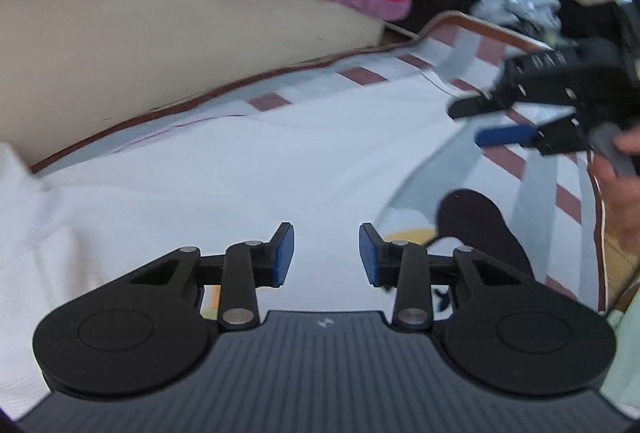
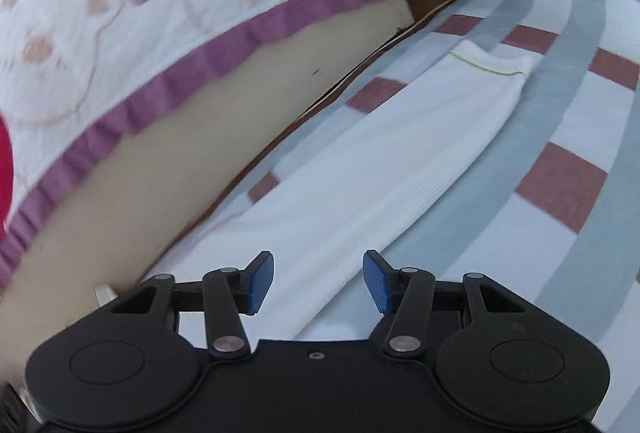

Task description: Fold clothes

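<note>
Both grippers, left (image 1: 327,257) and right (image 2: 319,283), gape empty over white garment (image 2: 360,169); no legible writing.

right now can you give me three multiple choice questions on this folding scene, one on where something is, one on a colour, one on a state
1. Where does the white garment lie?
A. on the striped and checked mat
B. on top of the red-and-white quilt
C. hanging from a gripper

2. What colour is the quilt's border?
A. green
B. purple
C. black

3. How does the right gripper stand?
A. shut on the garment
B. shut on nothing
C. open, with nothing pinched

Answers:
1 A, the right wrist view shows the garment laid out flat along the mat, beside the quilt-covered cushion.
2 B, a purple band edges the quilt in both views.
3 C, its blue pads stand apart with a clear gap, and the cloth lies below them unpinched.
</note>
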Demonstrator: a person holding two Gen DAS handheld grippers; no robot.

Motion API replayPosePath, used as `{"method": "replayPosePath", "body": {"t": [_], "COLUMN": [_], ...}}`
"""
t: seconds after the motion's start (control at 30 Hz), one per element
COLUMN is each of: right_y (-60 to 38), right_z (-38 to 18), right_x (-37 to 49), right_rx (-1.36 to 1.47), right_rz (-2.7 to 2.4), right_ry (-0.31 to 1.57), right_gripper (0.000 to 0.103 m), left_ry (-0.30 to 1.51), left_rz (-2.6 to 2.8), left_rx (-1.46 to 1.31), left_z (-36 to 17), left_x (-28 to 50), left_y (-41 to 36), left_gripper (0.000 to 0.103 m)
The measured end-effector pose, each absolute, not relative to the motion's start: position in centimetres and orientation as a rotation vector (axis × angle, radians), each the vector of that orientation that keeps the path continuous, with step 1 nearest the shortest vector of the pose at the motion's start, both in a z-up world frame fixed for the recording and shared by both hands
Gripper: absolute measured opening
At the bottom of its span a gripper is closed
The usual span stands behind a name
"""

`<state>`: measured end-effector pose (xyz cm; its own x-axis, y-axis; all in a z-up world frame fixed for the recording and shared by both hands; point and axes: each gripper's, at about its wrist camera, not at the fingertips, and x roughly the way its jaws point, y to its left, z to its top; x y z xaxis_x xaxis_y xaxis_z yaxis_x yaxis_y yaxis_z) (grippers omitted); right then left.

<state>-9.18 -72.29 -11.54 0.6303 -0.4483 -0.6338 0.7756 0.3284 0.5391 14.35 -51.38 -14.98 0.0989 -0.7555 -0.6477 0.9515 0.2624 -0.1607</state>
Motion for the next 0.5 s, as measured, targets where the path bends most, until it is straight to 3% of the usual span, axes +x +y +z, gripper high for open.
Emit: {"method": "replayPosePath", "body": {"t": [0.2, 0.27, 0.5], "right_y": [-77.7, -79.6, -83.4], "right_z": [-13.7, -13.8, -15.3], "right_x": [-11.2, -11.9, -12.1], "right_rx": [0.921, 0.875, 0.887], "right_rz": [-0.932, -0.979, -1.052], "right_ry": [0.476, 0.457, 0.455], "right_gripper": [0.057, 0.057, 0.057], "left_ry": [0.766, 0.811, 0.795], "left_rz": [-1.276, -1.264, -1.281], "left_rx": [0.379, 0.37, 0.391], "left_z": [-16.9, -17.7, -19.0], "left_x": [14.1, 14.6, 14.7], "left_y": [-54.6, -54.9, -53.4], "left_gripper": [0.034, 0.026, 0.026]}}
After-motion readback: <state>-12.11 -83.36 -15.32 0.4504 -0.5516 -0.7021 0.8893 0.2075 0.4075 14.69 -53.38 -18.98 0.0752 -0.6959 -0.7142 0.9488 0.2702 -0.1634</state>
